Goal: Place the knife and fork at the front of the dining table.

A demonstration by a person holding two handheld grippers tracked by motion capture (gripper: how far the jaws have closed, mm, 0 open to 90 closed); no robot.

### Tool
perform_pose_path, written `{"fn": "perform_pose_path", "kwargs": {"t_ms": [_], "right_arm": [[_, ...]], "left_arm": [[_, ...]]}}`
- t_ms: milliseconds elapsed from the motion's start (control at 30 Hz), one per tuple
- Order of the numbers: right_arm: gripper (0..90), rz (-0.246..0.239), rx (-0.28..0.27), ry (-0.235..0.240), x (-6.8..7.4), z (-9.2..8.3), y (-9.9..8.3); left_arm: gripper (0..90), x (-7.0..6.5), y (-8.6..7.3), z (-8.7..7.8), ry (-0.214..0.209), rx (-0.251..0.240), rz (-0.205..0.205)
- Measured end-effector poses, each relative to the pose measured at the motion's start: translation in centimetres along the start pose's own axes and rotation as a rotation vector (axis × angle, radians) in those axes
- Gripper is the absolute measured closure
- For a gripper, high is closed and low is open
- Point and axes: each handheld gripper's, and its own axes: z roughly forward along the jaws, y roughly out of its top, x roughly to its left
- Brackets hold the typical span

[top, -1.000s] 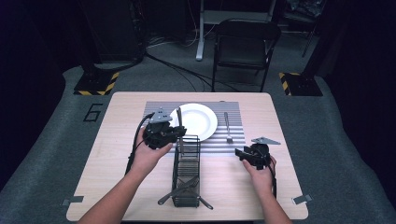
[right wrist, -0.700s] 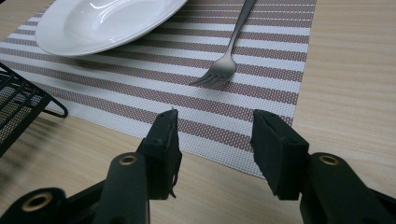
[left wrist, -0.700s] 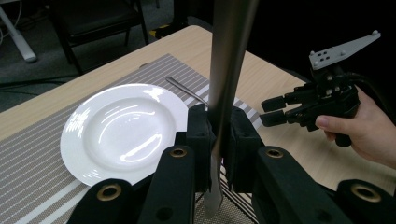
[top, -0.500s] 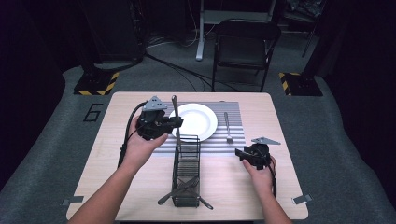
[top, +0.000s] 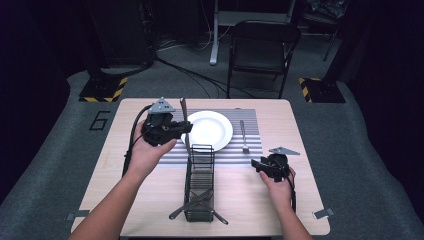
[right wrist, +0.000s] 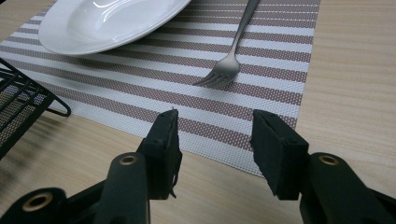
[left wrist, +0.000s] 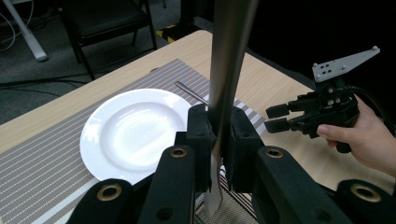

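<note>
A knife (left wrist: pixel 224 84) is pinched upright between the pressed-in jaws of the left gripper (top: pixel 186 127), its blade rising past the top edge of the left gripper view. In the high view it is held above the striped placemat (top: pixel 250 120), just at nine o'clock of the white plate (top: pixel 210 129) and at twelve o'clock of the black wire caddy (top: pixel 200 182), in which other cutlery (top: pixel 197 204) is seen lying crossed. The right gripper (top: pixel 256 163) is held low over the bare table (top: pixel 300 130) at four o'clock of the plate, its jaws spread with nothing between them. A fork (right wrist: pixel 231 60) is seen lying on the placemat at twelve o'clock of those jaws.
</note>
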Motion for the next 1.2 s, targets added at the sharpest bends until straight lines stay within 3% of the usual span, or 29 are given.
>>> {"fn": "perform_pose_path", "kwargs": {"t_ms": [600, 1200], "right_arm": [[51.7, -0.009, -0.008, -0.005, 0.1, -0.1, 0.0], [51.7, -0.010, -0.008, -0.007, 0.1, 0.0, 0.0]], "left_arm": [[81.9, 2.0, -0.4, -0.3, 0.033, -0.009, -0.022], [81.9, 5.1, -2.8, 0.6, 0.092, -0.026, -0.065]]}}
